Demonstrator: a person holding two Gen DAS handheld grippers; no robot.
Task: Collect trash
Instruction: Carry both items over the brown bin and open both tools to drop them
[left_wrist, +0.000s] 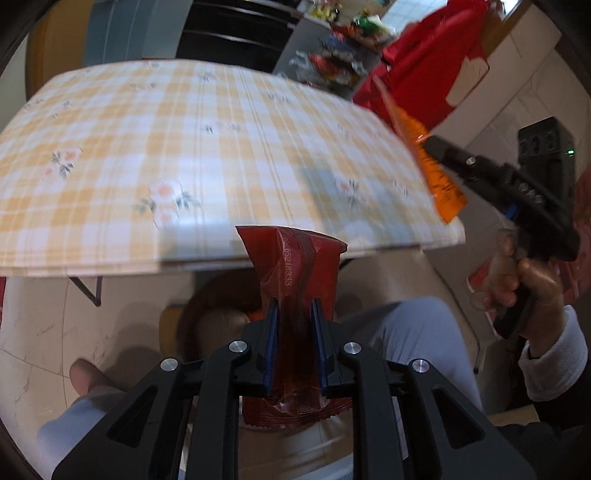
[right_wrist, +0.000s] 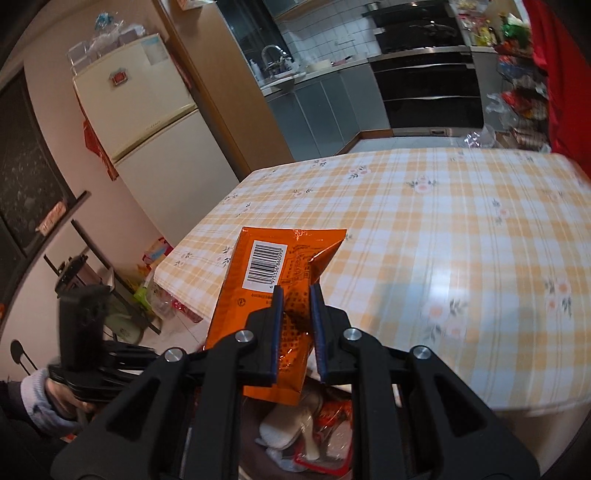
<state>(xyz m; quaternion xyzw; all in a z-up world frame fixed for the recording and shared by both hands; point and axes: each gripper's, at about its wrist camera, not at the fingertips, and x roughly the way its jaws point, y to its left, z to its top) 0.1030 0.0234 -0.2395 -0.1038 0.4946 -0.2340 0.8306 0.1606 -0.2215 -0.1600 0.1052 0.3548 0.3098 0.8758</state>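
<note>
Below table edge (right_wrist: 424, 402): brown bin (right_wrist: 266, 435) with wrappers and white scraps inside. Left gripper (left_wrist: 294, 310) nearly shut, clamped on red wrapper (left_wrist: 295, 266) just off near table edge. Right gripper (right_wrist: 296, 295) nearly shut, pinching orange wrapper (right_wrist: 266, 291) above bin.

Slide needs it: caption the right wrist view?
Right gripper clamps orange wrapper over checked tablecloth.
</note>
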